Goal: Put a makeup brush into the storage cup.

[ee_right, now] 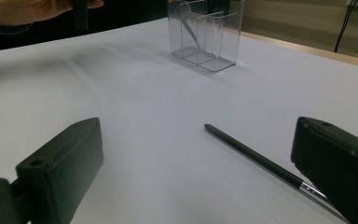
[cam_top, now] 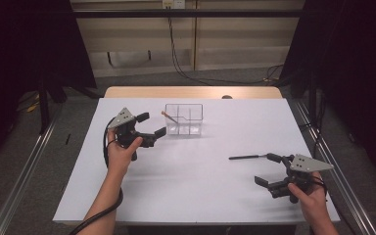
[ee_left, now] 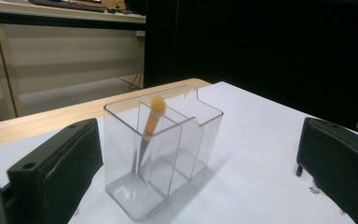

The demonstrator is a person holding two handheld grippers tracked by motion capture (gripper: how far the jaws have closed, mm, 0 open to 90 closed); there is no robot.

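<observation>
A clear plastic organiser box with several compartments stands at the back middle of the white table. A brush with an orange tip leans in its left compartment; in the left gripper view the orange-tipped brush stands tilted inside the box. My left gripper is open just left of the box, nothing between its jaws. A slim black brush lies flat on the table at the right. My right gripper is open beside it; the black brush runs toward its right jaw, untouched.
The white table top ends in a wooden strip at the back. Metal rails run along both sides on the floor, and cables hang against the back wall. The person's other hand is at the top left of the right gripper view.
</observation>
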